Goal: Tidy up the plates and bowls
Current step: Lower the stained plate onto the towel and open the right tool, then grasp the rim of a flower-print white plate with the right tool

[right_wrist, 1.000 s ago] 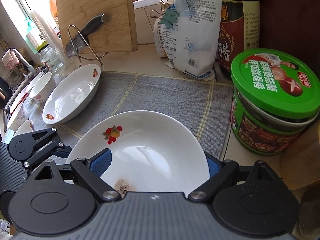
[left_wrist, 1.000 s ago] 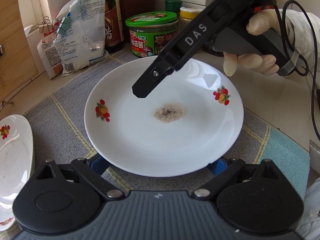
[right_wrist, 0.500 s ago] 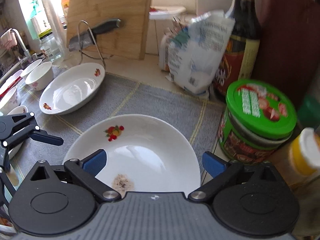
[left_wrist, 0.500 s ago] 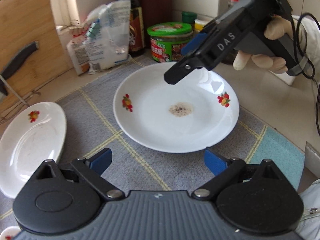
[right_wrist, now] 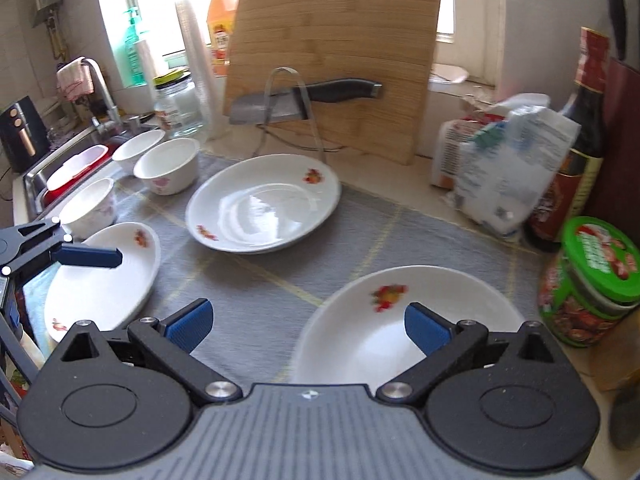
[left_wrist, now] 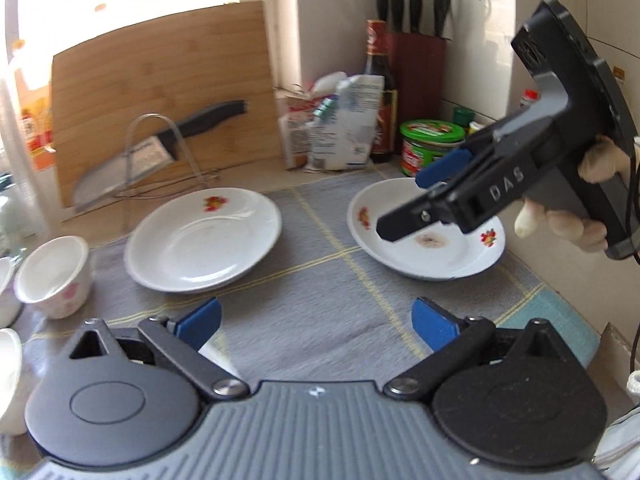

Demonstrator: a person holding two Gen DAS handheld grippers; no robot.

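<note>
Left wrist view first: the left hand-held gripper [left_wrist: 316,322] has its jaws opening, blue pads spread wide over the grey mat [left_wrist: 320,280] with nothing between them. Ahead on the mat sit two flowered plates well apart — a clean plate [left_wrist: 202,238] on the left and a stained plate [left_wrist: 424,234] on the right with a brown smear in the middle. The right hand-held gripper [left_wrist: 416,204] hovers over that stained plate, held by a gloved hand [left_wrist: 576,208], jaws apart and gripping nothing. A small bowl [left_wrist: 54,276] sits at the left edge of the mat, a cleaver [left_wrist: 160,148] rests in a wire stand in front of the cutting board [left_wrist: 160,100], and a green-lidded jar [left_wrist: 432,144] stands behind the stained plate. Right wrist view: the right gripper's pads are wide open and empty, the stained plate just below and right of them. The clean plate sits mid-mat, another plate [right_wrist: 104,280] lies to the left under the left gripper's fingertip, and three small bowls cluster by the sink [right_wrist: 72,156] — all on the tabletop [right_wrist: 400,176].
</note>
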